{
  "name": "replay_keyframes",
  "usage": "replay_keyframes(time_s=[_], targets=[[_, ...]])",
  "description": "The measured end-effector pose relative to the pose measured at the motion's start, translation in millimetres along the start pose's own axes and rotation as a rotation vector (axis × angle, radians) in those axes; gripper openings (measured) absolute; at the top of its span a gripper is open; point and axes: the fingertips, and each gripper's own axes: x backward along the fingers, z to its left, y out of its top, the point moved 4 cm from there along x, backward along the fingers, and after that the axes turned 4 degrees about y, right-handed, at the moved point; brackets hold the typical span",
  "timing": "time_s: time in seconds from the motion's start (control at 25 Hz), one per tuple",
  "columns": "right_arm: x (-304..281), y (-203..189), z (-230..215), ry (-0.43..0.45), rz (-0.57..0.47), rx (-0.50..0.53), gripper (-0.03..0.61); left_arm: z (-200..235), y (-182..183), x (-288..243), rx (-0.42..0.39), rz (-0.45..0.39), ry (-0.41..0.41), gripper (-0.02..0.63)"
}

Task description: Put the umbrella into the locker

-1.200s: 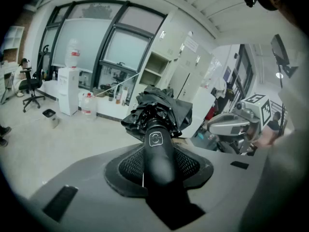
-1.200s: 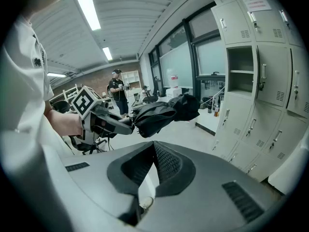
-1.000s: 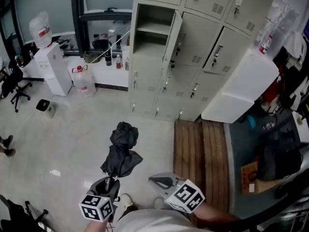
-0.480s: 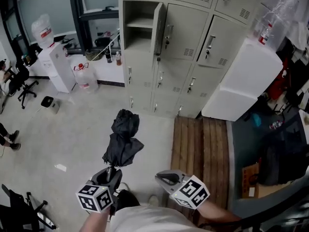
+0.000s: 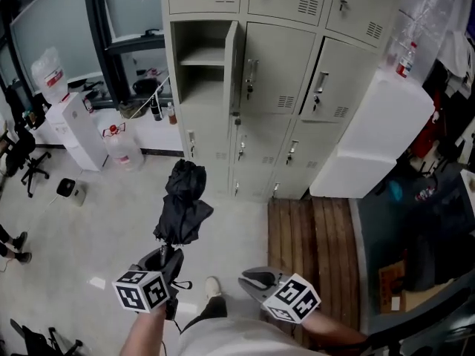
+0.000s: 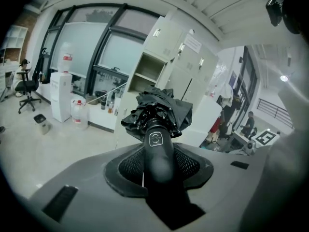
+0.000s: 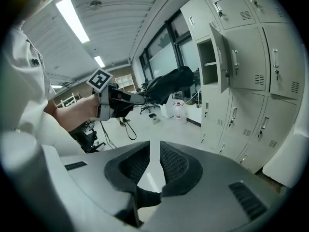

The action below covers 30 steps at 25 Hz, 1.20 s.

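Note:
A folded black umbrella [image 5: 182, 206] sticks forward and up from my left gripper [image 5: 169, 258], which is shut on its handle [image 6: 157, 146]. The canopy [image 6: 159, 112] bunches just beyond the jaws and points toward the open locker [image 5: 200, 73], whose door [image 5: 231, 65] swings out to the right. That compartment has a shelf and looks empty. My right gripper [image 5: 252, 279] hangs low at the right, jaws nearly together with nothing between them. In the right gripper view, the right gripper [image 7: 154, 161] looks toward the umbrella [image 7: 169, 83] and the open locker [image 7: 210, 57].
Grey lockers fill the wall ahead. A wooden pallet [image 5: 312, 236] lies on the floor at the right, beside a tilted white cabinet [image 5: 378, 136]. A water dispenser [image 5: 67, 117], a water jug [image 5: 119, 143] and an office chair [image 5: 22, 154] stand at the left.
I have come closer to the lockers. The left gripper has carried the umbrella forward and a little up, and the right gripper has come along low beside it.

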Motion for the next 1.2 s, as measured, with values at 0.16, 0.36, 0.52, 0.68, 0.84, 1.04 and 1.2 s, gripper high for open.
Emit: replay_keyframes(time_s=[0.16,0.36,0.52,0.68,0.84,1.04,1.2], targets=[[-29.5,44.4,-28.1,-0.027,0.007,0.013,0.023,24.4,68.9,-40.3,-0.043,-0.014,-0.033,0.155],[-72.8,91.7,-58.9,-0.052,-0.023,-0.006,0.109,53.0,152.3,-89.9,-0.112,-0.059,-0.054,0.155],[-92.9,114.6,-70.5,-0.048,-0.035,-0.014,0.107,68.2,205.5,-127.8,-0.121,-0.076,-0.052,0.155],[-104.2,128.4,-94.7,-0.042,-0.035,-0.011,0.106,73.3,252.5,-163.6,-0.128,-0.090,-0.059,0.155],[-114.1,141.7,-122.3,-0.012,-0.039,-0.011,0.047,77.2,298.0,-203.3,-0.104,-0.104,-0.067,0.155],[-120.3,164.3,-162.1,0.061,-0.007,0.039,0.023,77.8,362.2,-254.1,-0.090,-0.127,-0.050,0.155],[-122.4,185.0,-200.4,0.097,0.020,0.078,0.018,74.5,415.2,-296.5,-0.095,-0.139,-0.027,0.155]])
